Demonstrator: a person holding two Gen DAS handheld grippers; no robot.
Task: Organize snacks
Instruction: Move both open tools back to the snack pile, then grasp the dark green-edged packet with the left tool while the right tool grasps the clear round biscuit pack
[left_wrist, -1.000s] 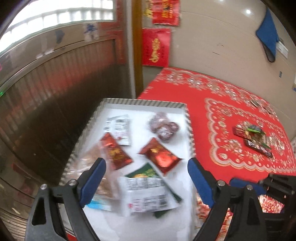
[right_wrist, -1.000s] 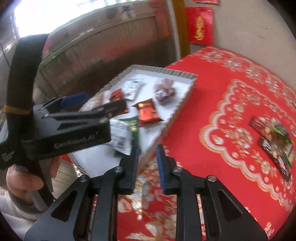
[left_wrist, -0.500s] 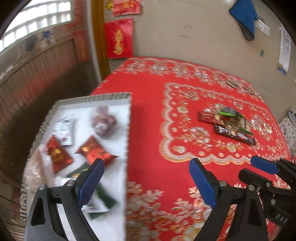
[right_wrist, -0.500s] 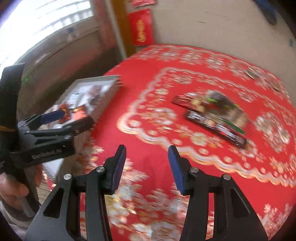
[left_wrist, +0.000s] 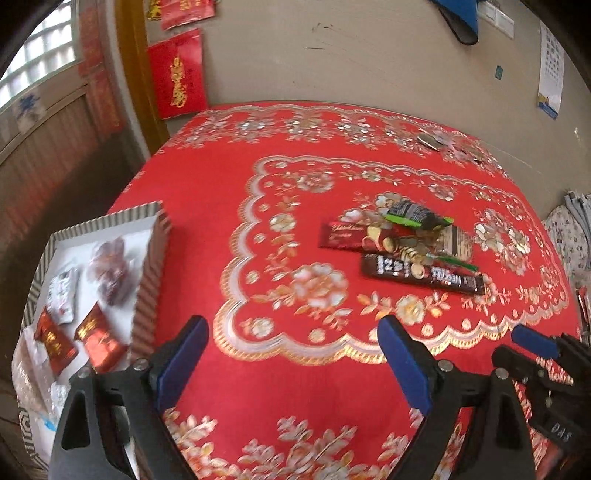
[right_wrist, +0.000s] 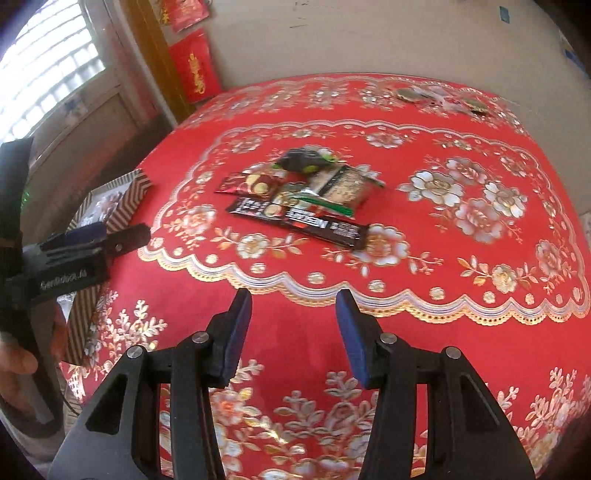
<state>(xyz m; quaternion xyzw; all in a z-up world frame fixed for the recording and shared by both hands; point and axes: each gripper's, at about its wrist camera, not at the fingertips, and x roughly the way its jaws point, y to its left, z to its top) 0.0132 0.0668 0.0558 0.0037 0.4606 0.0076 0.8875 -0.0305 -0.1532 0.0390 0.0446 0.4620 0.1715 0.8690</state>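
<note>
Both my left claw (left_wrist: 291, 354) and right claw (right_wrist: 293, 325) are wide apart, holding nothing. The snack pile (right_wrist: 295, 195) lies far ahead on the desk (right_wrist: 369, 266). The tray (left_wrist: 147, 273) sits left.

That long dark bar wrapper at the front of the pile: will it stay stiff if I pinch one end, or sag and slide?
The dark bar lies flat and straight, so it probably holds shape when pinched. Its wrapper looks glossy, so it may slip between the pads. A green-edged packet overlaps it, so lifting could drag that along.

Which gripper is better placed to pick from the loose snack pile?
Probably the right gripper: open, pointed at the pile of dark snack wrappers. The left gripper, also open, sits nearer the white tray.
</note>
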